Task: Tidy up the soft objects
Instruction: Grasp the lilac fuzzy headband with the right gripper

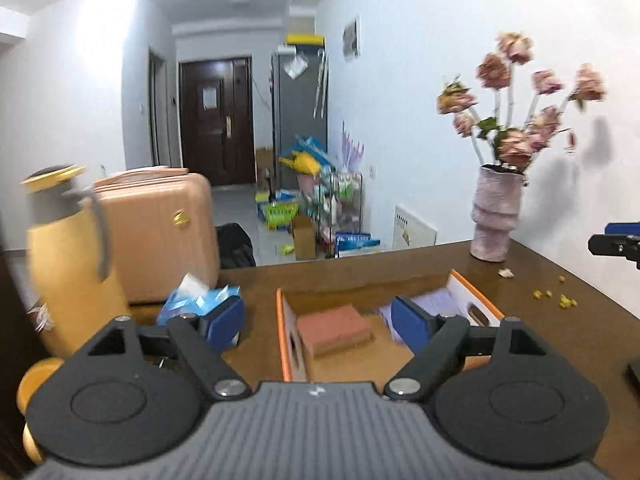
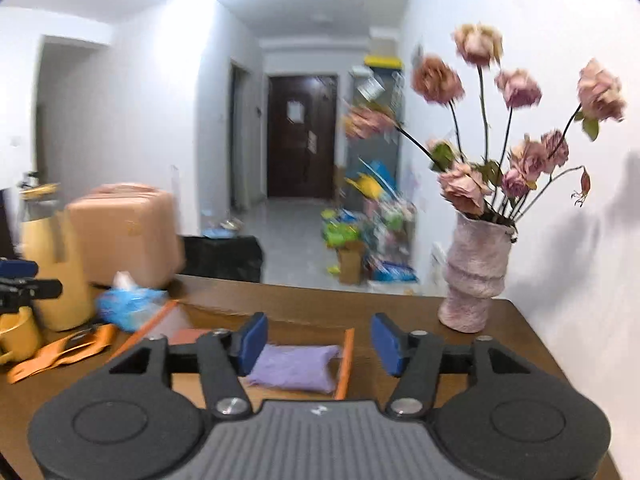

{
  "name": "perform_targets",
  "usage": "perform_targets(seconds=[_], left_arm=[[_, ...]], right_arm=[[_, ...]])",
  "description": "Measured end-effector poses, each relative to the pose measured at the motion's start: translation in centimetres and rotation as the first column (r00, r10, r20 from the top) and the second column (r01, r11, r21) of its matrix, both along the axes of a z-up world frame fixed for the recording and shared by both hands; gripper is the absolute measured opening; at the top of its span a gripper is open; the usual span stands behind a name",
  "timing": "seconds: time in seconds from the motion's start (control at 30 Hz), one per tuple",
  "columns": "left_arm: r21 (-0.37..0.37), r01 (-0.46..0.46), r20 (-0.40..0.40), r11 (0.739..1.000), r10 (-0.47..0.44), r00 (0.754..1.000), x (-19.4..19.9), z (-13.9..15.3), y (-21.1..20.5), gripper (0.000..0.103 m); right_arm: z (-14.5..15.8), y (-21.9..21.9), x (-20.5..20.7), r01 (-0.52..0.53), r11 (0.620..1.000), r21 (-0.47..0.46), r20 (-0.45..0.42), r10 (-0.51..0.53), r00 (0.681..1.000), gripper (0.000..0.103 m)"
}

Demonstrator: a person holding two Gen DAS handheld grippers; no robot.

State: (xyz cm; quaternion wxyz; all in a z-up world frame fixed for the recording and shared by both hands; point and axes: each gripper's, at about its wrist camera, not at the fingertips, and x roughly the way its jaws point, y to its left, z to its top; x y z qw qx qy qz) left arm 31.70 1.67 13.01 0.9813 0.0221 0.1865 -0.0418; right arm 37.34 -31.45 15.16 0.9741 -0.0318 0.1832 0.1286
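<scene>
1. Left gripper (image 1: 320,320): jaws spread wide, nothing between them. It hangs over the near edge of the orange-rimmed cardboard box (image 1: 282,332) on the brown worktop (image 1: 560,336).
2. Right gripper (image 2: 318,342): jaws released, nothing held, above the same box (image 2: 344,364), over its right wall.
3. Box contents, 2 soft items: a terracotta sponge block (image 1: 334,330) in the left part near the left wall, and a lilac pillow-shaped pouch (image 2: 294,368) lying flat against the right wall. In the left view the pouch (image 1: 432,302) is partly hidden behind the right blue pad.
4. Left of the box: a blue tissue pack (image 1: 200,302) with a white sheet sticking out, on the worktop, just behind the left pad in that view. Same pack (image 2: 128,306) shows blurred in the right view.
5. Further left: a yellow thermos jug (image 1: 68,264) with a grey handle, upright; a yellow mug (image 2: 18,334) in front of it; an orange strap (image 2: 60,352) flat on the worktop.
6. Right back corner: a ribbed pink vase (image 2: 474,276) of dried roses (image 2: 520,88), upright, near the wall. Yellow crumbs (image 1: 560,298) scattered on the worktop to the right of the box.
7. Behind the worktop: a pink suitcase (image 1: 160,236), standing.
</scene>
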Motion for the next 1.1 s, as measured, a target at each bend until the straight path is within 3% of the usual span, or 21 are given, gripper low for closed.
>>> perform_targets(seconds=[0.27,0.4,0.53,0.77,0.93,1.1], left_arm=[[-0.023,0.019,0.043,1.000,-0.018,0.999,-15.7,-6.4,-0.1,0.090],[-0.034,0.021,0.014,0.999,-0.020,1.000,-20.9,-9.2,-0.3,0.092],[-0.051,0.080,0.018,0.996,-0.079,0.997,-23.8,-10.4,-0.4,0.095],[-0.069,0.062,-0.022,0.996,-0.064,0.998,-22.7,-11.2,-0.8,0.095],[-0.100,0.045,-0.054,0.994,-0.051,0.997,-20.5,-12.5,0.0,0.095],[-0.186,0.029,-0.045,0.982,-0.038,0.998,-14.3,-12.8,2.5,0.092]], right_arm=[[-5.9,2.8,-16.5,-0.100,0.995,-0.009,0.102,0.100,0.990,0.070],[-10.0,3.9,-22.8,-0.096,0.995,0.018,0.067,0.095,0.993,0.070],[-12.6,3.4,-26.5,-0.077,0.988,0.134,0.005,0.077,0.997,0.073],[-14.1,3.0,-27.6,-0.023,0.992,0.128,-0.036,0.028,0.999,0.072],[-14.8,3.6,-26.3,-0.048,0.986,0.159,-0.042,0.056,0.998,0.071],[-16.1,6.0,-21.3,-0.116,0.963,0.244,-0.126,0.150,0.981,0.053]])
